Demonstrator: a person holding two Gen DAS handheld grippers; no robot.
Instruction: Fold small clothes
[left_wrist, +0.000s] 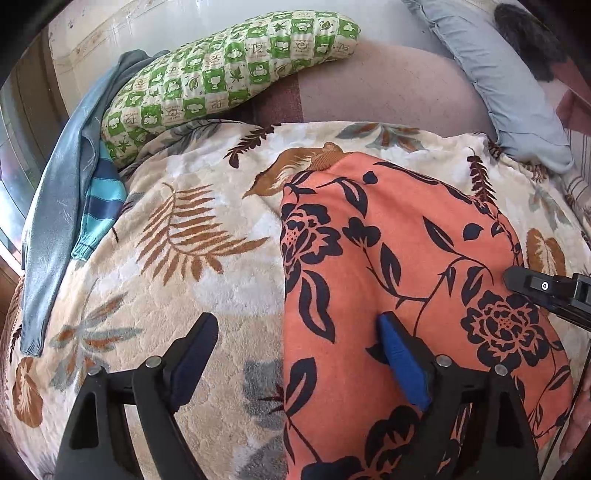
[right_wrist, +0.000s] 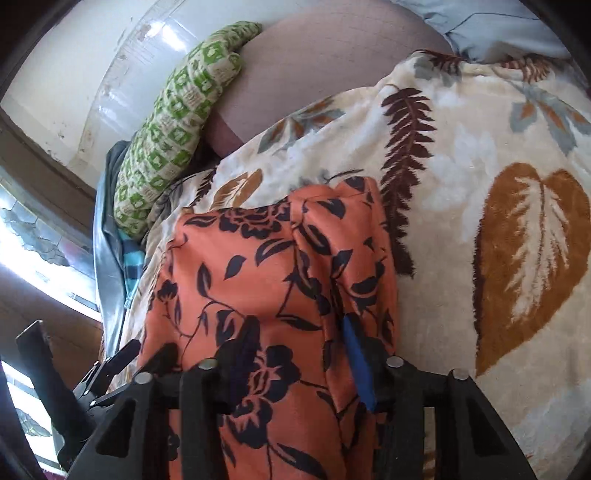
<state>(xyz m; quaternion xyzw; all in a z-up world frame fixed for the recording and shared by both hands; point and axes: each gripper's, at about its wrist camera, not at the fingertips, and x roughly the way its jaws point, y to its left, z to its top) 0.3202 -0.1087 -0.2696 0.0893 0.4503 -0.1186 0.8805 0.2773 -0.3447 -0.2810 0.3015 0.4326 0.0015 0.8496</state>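
Note:
An orange garment with black flowers (left_wrist: 406, 258) lies on a cream leaf-print blanket (left_wrist: 207, 221). My left gripper (left_wrist: 295, 325) is open over the garment's left edge, its right finger on the cloth and its left finger over the blanket. The right gripper (left_wrist: 546, 291) enters that view at the right edge, low on the garment. In the right wrist view the garment (right_wrist: 236, 266) fills the middle and its right side is bunched. My right gripper (right_wrist: 295, 347) is partly open, with a fold of the cloth between its fingers; whether it pinches the fold I cannot tell.
A green-and-white checked pillow (left_wrist: 229, 74) lies at the back left. A grey-blue garment (left_wrist: 55, 221) and a blue striped one (left_wrist: 101, 206) lie at the blanket's left edge. A pale blue pillow (left_wrist: 498, 81) is at the back right. A wall stands behind.

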